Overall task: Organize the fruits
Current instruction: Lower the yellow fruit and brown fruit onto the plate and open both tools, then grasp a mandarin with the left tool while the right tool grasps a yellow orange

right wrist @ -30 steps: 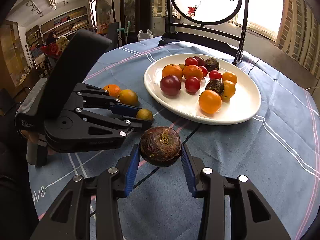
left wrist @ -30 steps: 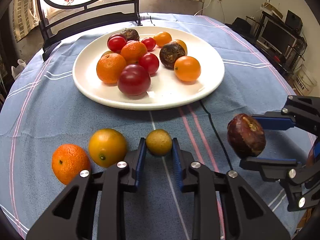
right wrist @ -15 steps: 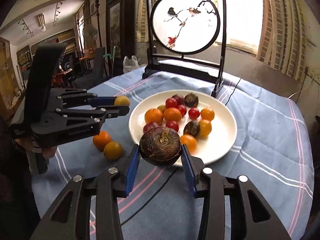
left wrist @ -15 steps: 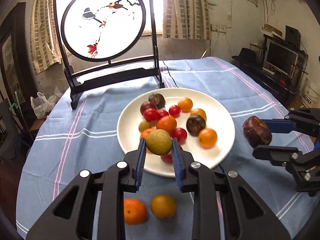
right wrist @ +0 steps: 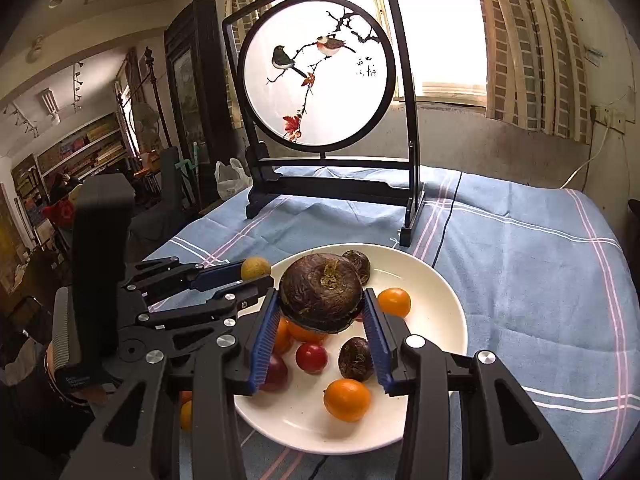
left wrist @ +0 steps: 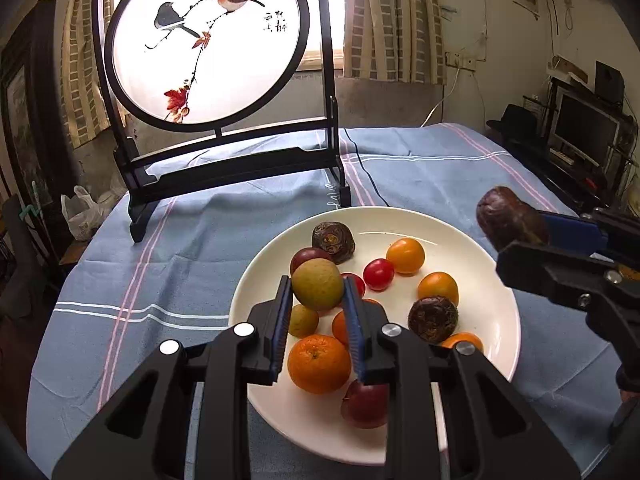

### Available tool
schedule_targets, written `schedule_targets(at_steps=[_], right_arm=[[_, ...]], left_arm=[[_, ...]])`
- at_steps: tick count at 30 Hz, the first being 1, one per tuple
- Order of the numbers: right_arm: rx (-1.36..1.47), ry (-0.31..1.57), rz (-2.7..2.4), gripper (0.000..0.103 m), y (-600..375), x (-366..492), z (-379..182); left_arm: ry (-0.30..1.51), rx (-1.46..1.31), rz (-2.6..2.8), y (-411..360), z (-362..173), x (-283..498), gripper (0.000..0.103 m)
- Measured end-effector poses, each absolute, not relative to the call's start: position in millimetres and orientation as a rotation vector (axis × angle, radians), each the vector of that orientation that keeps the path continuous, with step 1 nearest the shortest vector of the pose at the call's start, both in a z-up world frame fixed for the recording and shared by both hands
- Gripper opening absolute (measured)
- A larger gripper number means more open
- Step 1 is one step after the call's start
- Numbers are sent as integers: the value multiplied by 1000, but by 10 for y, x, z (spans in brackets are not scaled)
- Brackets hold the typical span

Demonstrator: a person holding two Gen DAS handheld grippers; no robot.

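Colours in front of me

My blue pads (left wrist: 280,322) flank a yellow-green fruit (left wrist: 317,284) and a dark brown fruit (right wrist: 321,298); white plate (left wrist: 490,280) carries orange, red, brown fruit; light-blue tablecloth (left wrist: 192,248) has white and pink stripes.

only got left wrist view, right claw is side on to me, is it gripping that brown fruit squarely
Observer: Yes. In the right wrist view the right claw has both blue pads pressed on opposite sides of the dark brown fruit, above the plate.
Operator: any fruit off the plate
Observer: Two orange fruits show partly, left of the plate, behind the left claw.
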State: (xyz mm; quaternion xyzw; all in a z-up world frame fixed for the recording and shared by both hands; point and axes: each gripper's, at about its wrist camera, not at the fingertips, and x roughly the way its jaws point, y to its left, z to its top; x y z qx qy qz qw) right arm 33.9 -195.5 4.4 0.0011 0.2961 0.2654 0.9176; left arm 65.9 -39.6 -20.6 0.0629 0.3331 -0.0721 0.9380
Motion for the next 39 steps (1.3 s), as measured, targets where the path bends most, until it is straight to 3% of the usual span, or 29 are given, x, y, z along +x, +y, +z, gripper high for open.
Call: schedule_targets(at_steps=[11,13,14,20,26,28,39], right_arm=[[-4,682,487,44,-1903,547,-254],[23,676,477,59,-1945,569,-264],[30,676,475,59,-1965,567,-261],[27,622,503,59,-1985,357,-58],[-130,615,614,61,-1728,-235,21],[-174,653,680,62,-1584,-446,-69],[-276,888,767,61,-883,-535,-813]], left_arm=[[733,159,-146,-401,-405,769,25],[734,164,-149,-421,-409,765,45],[728,166,-147,-424,-404,750,48],[704,160,-160,-389,-278,628,49],[641,181,-149,-117,-67,276,62],[621,196,-130,50,-6,127,69],[701,259,-159,776,-217,-604,70]])
